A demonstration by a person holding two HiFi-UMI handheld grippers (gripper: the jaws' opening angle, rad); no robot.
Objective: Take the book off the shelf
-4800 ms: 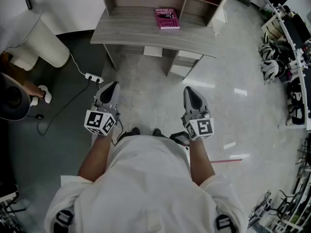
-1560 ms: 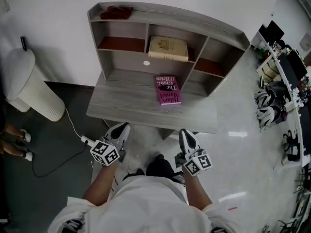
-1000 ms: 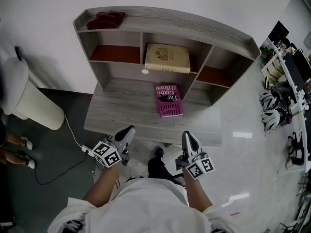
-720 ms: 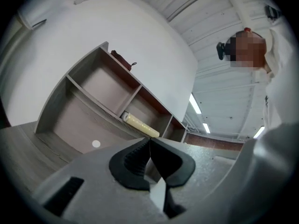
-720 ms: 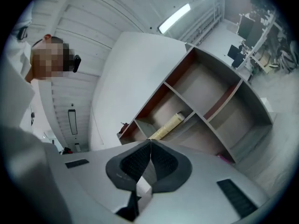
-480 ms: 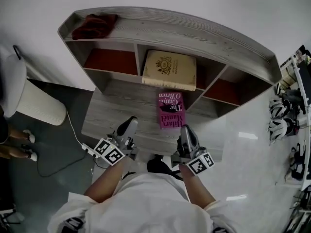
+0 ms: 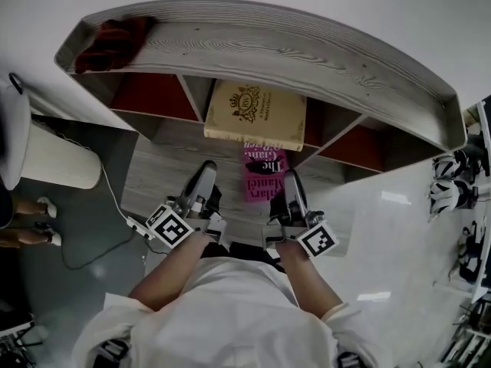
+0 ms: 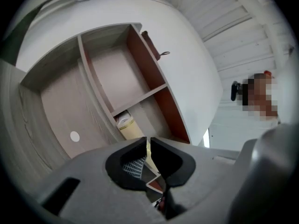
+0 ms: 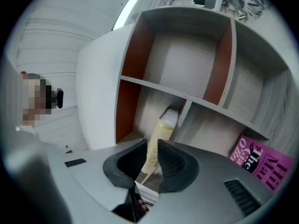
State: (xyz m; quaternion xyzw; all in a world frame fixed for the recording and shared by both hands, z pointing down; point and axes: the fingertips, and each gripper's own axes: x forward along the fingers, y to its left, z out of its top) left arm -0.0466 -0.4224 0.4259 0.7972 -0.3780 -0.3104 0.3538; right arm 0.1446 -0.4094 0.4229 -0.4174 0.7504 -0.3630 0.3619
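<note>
Standing against a white wall, the grey wood-grain shelf unit (image 7: pixel 291 48) has a curved top board with a dark red cloth (image 7: pixel 115 41) bunched at its left end. Its side compartments have red-brown panels, and the middle one holds the cream book (image 7: pixel 257 112), lying flat with its crest facing up and its front edge jutting a little past the shelf. Below it, on the grey worktop (image 7: pixel 157 186), lies a pink book (image 7: pixel 265 167), partly under the cream one's overhang.

Both tongs are held over the worktop's near edge, pointing at the middle compartment. The left tongs (image 7: pixel 205 169) are clenched to a hairline slit with nothing in them. The right tongs (image 7: pixel 290 179) are closed down to a narrow gap, also empty. The cream book shows through that gap, apart from the tips.

Left of the worktop the floor is dark grey, with a white ribbed bin (image 7: pixel 54 159) and a power strip (image 7: pixel 138 227) on its cable. To the right the floor is pale and glossy, and helmets (image 7: pixel 445 194) sit at the far edge.
</note>
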